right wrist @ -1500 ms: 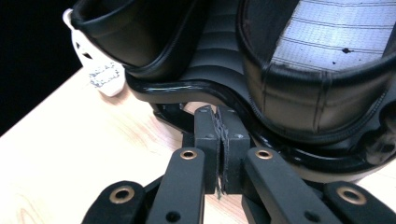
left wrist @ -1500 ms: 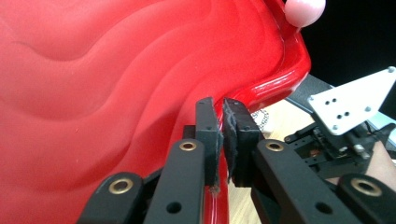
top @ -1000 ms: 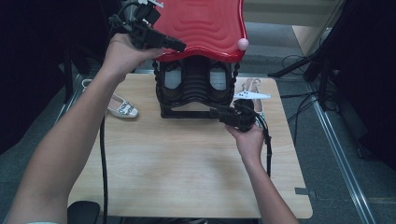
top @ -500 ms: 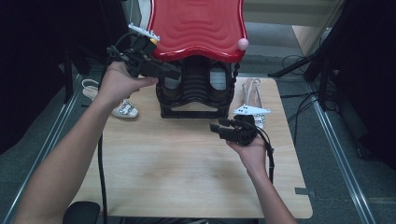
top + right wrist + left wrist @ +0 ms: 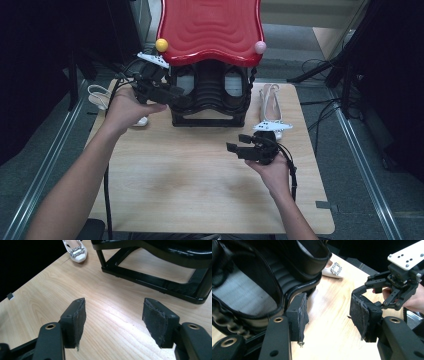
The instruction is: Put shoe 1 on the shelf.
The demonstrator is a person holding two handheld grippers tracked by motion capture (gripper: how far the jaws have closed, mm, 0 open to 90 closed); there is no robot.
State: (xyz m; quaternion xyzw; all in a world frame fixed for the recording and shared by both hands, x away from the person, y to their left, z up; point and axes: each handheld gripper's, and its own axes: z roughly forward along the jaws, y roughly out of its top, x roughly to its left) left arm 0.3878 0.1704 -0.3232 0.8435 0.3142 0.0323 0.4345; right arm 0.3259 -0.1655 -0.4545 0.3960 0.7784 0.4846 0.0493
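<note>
Left claw (image 5: 172,94), jaws just opened wide and empty, held at black shoe rack (image 5: 209,100), centre frame; right claw (image 5: 239,145), likewise opened wide, withdrawn over worktop (image 5: 175,180); rack apparently released.

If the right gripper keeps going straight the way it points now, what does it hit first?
Probably the black rack's base frame; the right gripper, jaws just opened and empty, aims across bare table toward it. Depth is uncertain.
</note>
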